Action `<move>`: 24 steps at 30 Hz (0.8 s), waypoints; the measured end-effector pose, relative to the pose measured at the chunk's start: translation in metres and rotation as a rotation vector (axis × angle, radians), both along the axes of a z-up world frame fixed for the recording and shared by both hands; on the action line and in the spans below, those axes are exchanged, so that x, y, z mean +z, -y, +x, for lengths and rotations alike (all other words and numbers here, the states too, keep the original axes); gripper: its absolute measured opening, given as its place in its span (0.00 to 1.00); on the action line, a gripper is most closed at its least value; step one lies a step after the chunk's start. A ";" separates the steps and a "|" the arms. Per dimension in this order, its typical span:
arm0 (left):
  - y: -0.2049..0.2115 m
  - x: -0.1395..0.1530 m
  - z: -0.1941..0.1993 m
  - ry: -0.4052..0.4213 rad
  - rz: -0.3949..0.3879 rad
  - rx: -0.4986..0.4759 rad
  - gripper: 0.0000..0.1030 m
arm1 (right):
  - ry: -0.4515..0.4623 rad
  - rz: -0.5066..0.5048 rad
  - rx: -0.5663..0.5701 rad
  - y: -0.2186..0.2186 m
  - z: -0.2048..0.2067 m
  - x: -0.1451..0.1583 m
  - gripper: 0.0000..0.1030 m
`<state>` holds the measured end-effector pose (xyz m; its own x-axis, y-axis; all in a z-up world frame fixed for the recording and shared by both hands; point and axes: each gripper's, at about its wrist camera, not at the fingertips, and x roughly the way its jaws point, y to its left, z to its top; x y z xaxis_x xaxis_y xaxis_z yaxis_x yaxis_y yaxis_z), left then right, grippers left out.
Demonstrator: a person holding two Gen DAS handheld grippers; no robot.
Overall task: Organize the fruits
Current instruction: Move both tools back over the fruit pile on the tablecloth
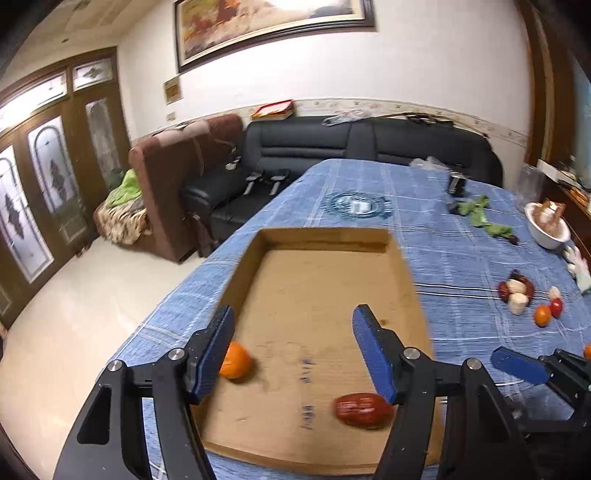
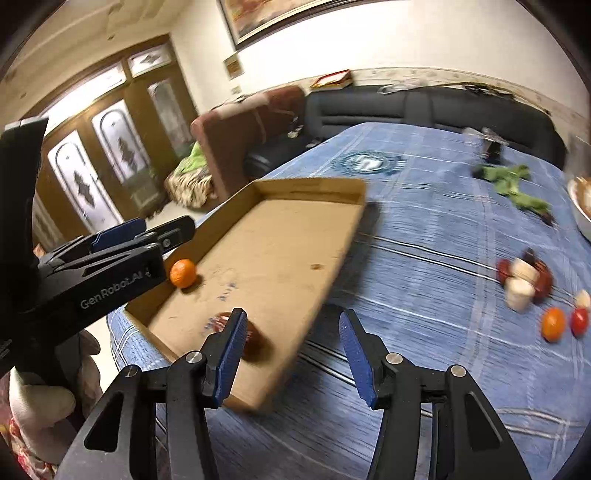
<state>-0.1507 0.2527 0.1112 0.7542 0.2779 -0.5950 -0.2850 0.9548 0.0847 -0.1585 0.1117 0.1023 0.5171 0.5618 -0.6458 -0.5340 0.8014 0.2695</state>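
Cardboard tray [image 1: 369,240] — 2 fruits inside, both grippers agape

Walls: you face a white wall [image 1: 424,66] with a patterned border strip low down.
Picture: a large dark-framed painting [image 1: 273,26] hangs high on that wall, above the sofa.
Sofa: a black leather sofa [image 1: 332,155] runs along the wall behind your table.
Armchair: a brown armchair [image 1: 173,177] stands at the sofa's left end, touching it.
Bedding: a striped blanket with a green cloth [image 1: 123,206] is heaped left of the armchair.
Doors: to your left, brown wooden doors [image 1: 48,184] hold frosted, patterned glass panes, bright with light.
Floor: pale and glossy [image 1: 92,295].
Table covering: a blue checked cloth [image 1: 461,251].
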 end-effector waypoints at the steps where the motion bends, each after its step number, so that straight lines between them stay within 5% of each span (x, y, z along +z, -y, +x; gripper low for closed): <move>1: 0.006 0.002 0.001 0.002 -0.001 -0.015 0.66 | 0.003 0.002 -0.029 0.016 -0.001 0.001 0.56; 6: 0.047 0.007 0.016 0.002 -0.043 -0.136 0.71 | -0.002 -0.011 -0.224 0.114 -0.002 0.000 0.55; 12: 0.119 -0.016 0.057 -0.092 -0.133 -0.353 0.71 | -0.058 -0.040 -0.495 0.228 0.005 -0.014 0.55; 18: 0.179 -0.048 0.097 -0.163 -0.142 -0.486 0.71 | -0.119 -0.043 -0.571 0.260 0.016 -0.032 0.55; 24: 0.192 -0.074 0.137 -0.228 -0.198 -0.479 0.71 | -0.066 -0.106 -0.597 0.257 0.021 -0.033 0.55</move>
